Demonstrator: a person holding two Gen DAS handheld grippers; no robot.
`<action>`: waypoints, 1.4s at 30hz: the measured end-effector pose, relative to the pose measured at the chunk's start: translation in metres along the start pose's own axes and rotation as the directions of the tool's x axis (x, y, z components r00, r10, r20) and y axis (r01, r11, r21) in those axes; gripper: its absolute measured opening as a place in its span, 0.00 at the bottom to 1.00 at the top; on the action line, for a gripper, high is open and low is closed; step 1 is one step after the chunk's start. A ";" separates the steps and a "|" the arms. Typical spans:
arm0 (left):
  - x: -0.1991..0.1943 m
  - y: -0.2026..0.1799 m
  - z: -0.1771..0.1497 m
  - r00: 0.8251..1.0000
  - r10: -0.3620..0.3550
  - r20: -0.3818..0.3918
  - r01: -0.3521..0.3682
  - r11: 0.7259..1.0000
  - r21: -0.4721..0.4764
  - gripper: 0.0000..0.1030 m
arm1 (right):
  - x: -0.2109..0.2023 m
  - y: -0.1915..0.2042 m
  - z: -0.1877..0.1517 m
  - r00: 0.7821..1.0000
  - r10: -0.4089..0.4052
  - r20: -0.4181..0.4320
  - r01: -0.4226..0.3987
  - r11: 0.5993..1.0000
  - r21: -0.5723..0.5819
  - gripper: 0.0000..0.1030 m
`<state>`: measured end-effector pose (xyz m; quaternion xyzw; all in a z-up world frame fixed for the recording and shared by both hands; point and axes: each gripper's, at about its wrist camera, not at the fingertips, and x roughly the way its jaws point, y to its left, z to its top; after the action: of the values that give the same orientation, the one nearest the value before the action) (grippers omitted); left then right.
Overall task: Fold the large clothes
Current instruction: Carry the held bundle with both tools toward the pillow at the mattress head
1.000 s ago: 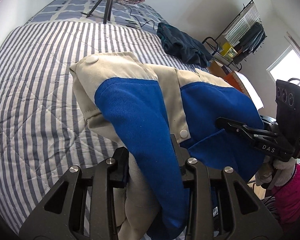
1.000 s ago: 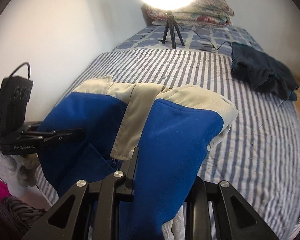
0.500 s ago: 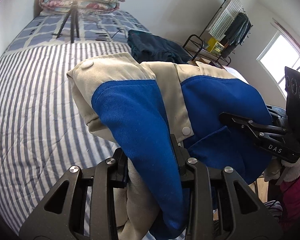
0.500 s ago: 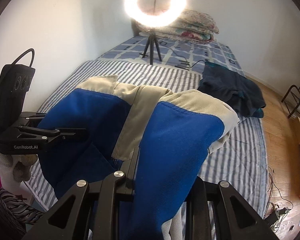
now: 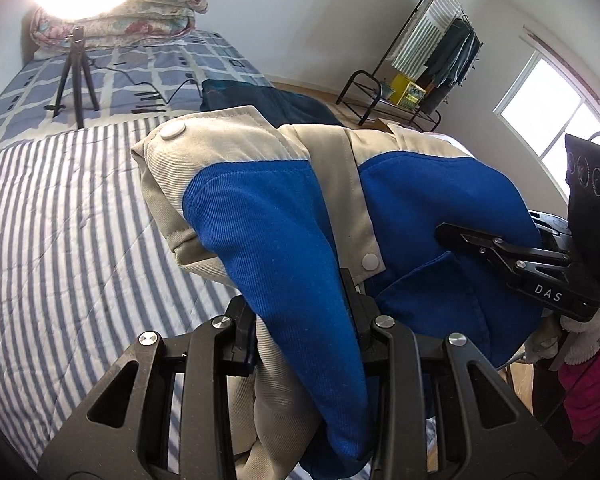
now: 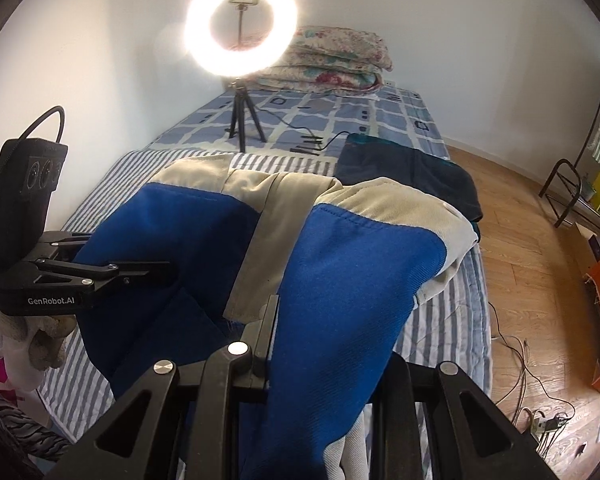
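A blue jacket with beige trim and white snaps (image 5: 276, 232) (image 6: 352, 272) hangs bunched in the air above the striped bed (image 5: 60, 240). My left gripper (image 5: 300, 320) is shut on a thick fold of it, blue and beige cloth filling the gap between its fingers. My right gripper (image 6: 324, 340) is shut on another fold, and its right finger is hidden under the cloth. Each gripper shows in the other's view: the right gripper (image 5: 452, 236) clamps the jacket's right side, and the left gripper (image 6: 156, 270) clamps its left side.
A dark garment (image 6: 404, 168) lies on the bed beyond the jacket. A ring light on a tripod (image 6: 240, 120) and folded quilts (image 6: 332, 60) stand at the bed's head. A clothes rack (image 5: 440, 60) and wooden floor (image 6: 540, 280) with cables lie to the right.
Both grippers have risen and swung across the bed with the jacket held between them. The bed's head, ring light and floor have come further into view. Both grips look unchanged.
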<state>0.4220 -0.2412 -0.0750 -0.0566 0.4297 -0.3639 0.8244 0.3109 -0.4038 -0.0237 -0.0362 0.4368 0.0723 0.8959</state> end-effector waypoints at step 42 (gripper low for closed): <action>0.236 0.059 0.275 0.990 0.034 0.140 -0.040 0.999 0.037 0.30 | 0.197 -0.227 0.213 0.984 -0.027 0.178 0.017 0.998 0.055 0.21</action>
<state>0.7473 -0.4111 -0.0844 -0.0576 0.3646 -0.3523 0.8600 0.6327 -0.5816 -0.0477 -0.0104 0.3560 0.0537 0.9329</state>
